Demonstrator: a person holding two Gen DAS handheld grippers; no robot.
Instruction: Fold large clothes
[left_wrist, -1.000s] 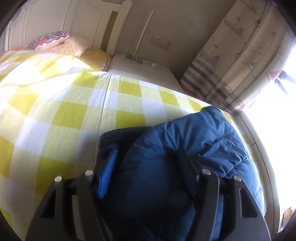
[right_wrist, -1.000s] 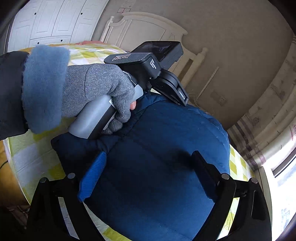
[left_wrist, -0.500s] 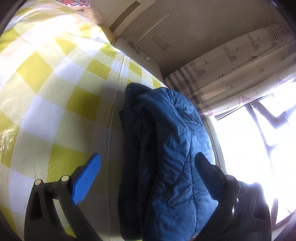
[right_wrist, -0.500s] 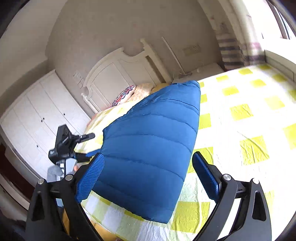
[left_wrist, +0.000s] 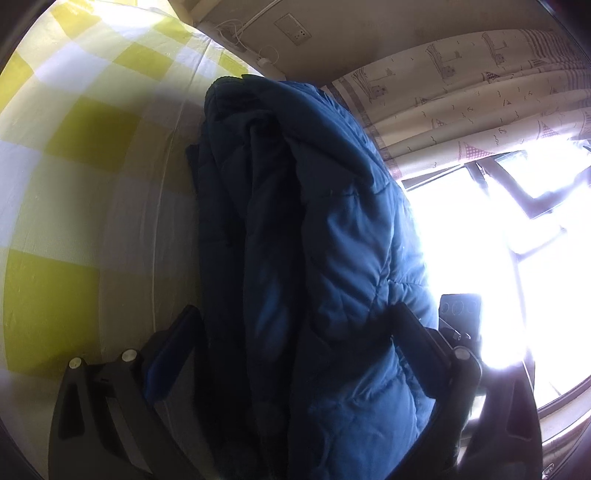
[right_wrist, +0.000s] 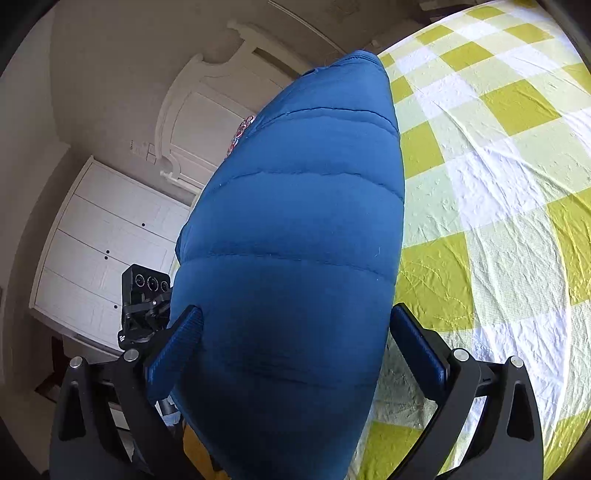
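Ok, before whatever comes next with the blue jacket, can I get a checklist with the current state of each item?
1. left gripper has let go: ok. Its jaws stand wide and have just been opening, with the blue jacket between them.
2. right gripper has let go: ok. Its jaws have just been opening too, and the jacket fills the gap.
3. Jacket folded into one bundle: ok.
4. Bundle lying on the checked sheet: ok.
5. No sleeve or hem sticking out: cannot tell, its underside is hidden.
6. Bundle fully clear of the bed edge by the window: cannot tell.
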